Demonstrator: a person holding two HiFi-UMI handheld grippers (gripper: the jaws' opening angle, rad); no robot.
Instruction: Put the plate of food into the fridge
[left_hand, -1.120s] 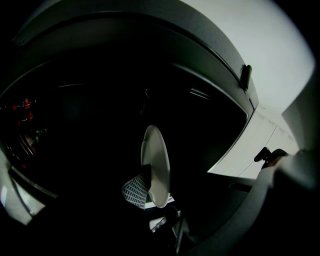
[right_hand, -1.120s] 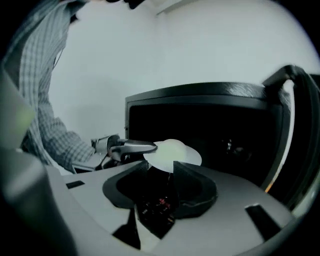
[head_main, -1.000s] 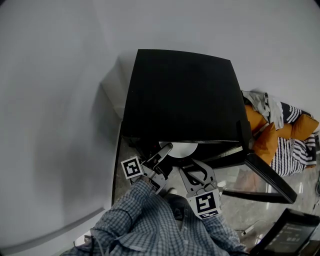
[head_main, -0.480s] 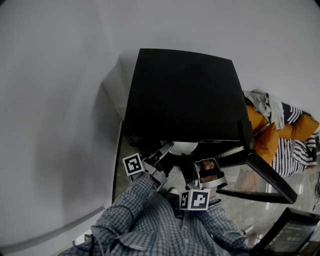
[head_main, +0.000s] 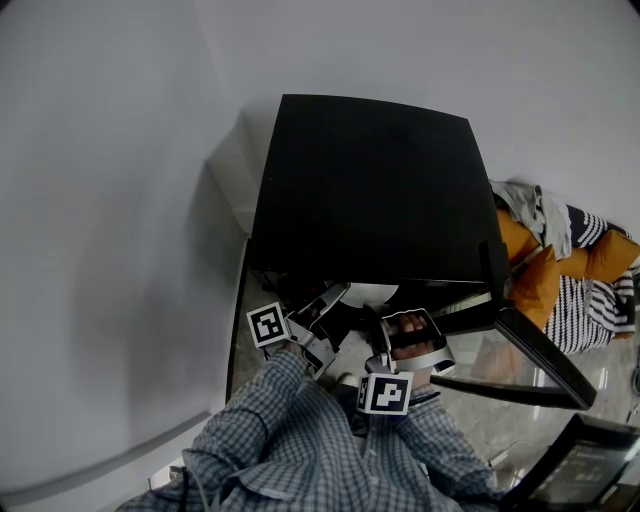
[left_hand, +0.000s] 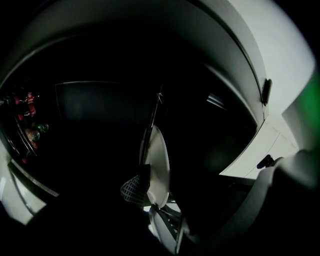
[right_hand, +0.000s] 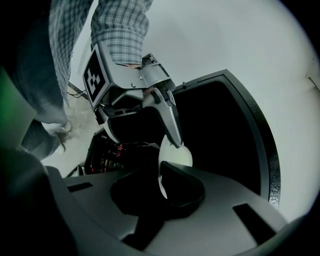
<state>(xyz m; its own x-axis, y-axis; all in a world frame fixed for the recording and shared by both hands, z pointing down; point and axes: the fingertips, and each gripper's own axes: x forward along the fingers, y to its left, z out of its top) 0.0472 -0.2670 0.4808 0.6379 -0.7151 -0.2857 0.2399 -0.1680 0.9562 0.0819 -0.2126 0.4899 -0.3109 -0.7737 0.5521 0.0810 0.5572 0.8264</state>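
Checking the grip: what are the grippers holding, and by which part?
Both hold the plate by its rim: the left gripper at one edge, the right gripper, its jaws just closed on it, at the opposite edge.

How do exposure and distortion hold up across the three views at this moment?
Head view: evenly lit, fisheye-bent, fridge a featureless black block. Left gripper view: fridge interior nearly black, only the pale plate reads. Right gripper view: brighter, strongly curved, green cast at left.
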